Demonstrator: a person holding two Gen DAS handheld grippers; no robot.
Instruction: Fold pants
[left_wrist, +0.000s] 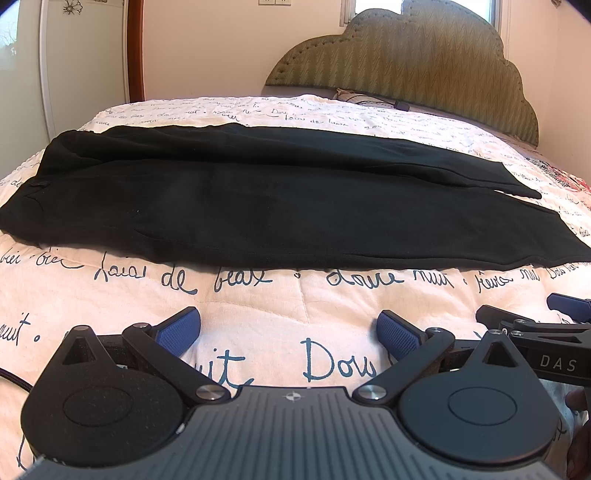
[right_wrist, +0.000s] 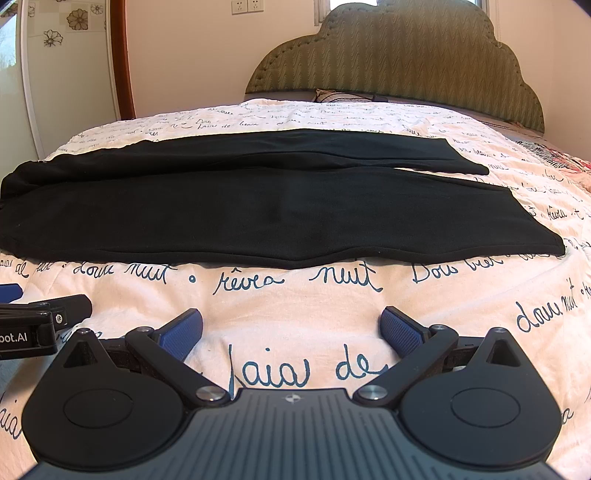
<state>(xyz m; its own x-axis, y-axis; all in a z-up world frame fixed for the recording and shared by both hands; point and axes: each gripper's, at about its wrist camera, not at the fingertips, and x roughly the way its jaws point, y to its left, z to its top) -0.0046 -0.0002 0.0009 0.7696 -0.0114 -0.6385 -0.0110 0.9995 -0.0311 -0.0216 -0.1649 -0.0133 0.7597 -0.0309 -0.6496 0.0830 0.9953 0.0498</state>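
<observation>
- Lying flat across the bed (left_wrist: 258, 306): black pants (left_wrist: 258, 206), legs side by side, waist toward the left.
- Left hand-held gripper (left_wrist: 288, 332): jaws spread wide, holding nothing, short of the pants.
- Right hand-held gripper (right_wrist: 291, 330): likewise wide apart, empty.

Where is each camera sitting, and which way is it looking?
Left wrist view: sits on the left gripper, low over the quilt, facing the headboard; its own open blue fingers show, and the right gripper pokes in at the right edge.
Right wrist view: sits on the right gripper, facing the same way; its open fingers show, and the left gripper pokes in at the left edge.
Both share the black pants lying flat across the bed, waist end to the left, plus quilt and headboard.
</observation>
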